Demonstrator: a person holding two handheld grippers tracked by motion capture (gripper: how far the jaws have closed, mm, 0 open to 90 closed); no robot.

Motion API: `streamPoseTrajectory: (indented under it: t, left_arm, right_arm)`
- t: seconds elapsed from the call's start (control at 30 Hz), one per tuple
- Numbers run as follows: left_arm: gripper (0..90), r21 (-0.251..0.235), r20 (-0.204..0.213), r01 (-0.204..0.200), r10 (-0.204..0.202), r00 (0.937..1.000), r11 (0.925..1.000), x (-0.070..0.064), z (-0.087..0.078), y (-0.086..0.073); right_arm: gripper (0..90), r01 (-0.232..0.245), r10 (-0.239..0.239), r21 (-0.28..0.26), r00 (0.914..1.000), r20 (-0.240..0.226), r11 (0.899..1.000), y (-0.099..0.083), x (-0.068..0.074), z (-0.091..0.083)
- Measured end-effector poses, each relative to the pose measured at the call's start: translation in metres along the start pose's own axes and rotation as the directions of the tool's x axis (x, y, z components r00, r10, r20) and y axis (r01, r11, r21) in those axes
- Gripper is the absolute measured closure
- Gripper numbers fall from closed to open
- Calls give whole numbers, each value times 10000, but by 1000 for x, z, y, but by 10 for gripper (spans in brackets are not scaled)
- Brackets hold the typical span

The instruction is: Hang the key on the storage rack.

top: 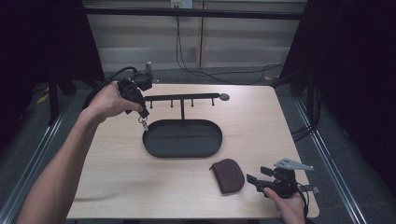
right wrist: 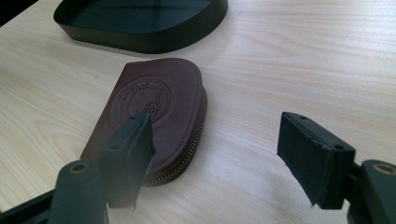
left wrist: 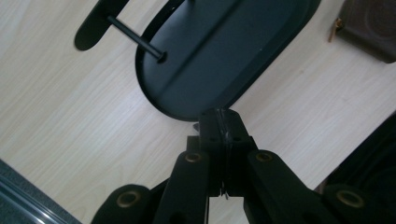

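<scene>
Left gripper (top: 141, 113) pinched tight on small key ring (top: 144, 123), above tray's (top: 161, 150) far-left rim. Right gripper (top: 261, 179) spread wide, empty, just right of brown pouch (top: 228, 174).

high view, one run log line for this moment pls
left gripper: shut on keyring, above tray rim | right gripper: open beside brown zip pouch

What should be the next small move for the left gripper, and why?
Probably lift the left gripper and bring its keyring to the nearest peg of the rack. Its jaws are shut on the keyring, which hangs beside the left end of the rack, over the tray edge.
</scene>
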State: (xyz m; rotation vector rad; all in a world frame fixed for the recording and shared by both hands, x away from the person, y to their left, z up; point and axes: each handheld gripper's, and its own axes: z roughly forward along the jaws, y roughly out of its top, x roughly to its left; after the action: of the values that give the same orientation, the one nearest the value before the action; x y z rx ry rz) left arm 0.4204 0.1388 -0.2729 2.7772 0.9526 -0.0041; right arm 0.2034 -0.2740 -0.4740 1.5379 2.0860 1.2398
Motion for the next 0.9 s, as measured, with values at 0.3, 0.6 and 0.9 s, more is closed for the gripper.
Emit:
streamPoseTrajectory:
  t: [0.3,0.6,0.9]
  left_arm:
    - [895,-40,46,158,-158,9999,9999,3,0,13]
    - [895,85,160,436,-437,9989,9990,15,6,24]
    - [895,57,87,656,-656,9978,9978,21,8,35]
  right_arm:
    - [271,-36,36,-22,10000,-42,10000,0,0,0]
    - [271,-78,77,-36,9999,-84,10000,0,0,0]
    - [270,-68,67,-43,9998,-192,10000,0,-1,-1]
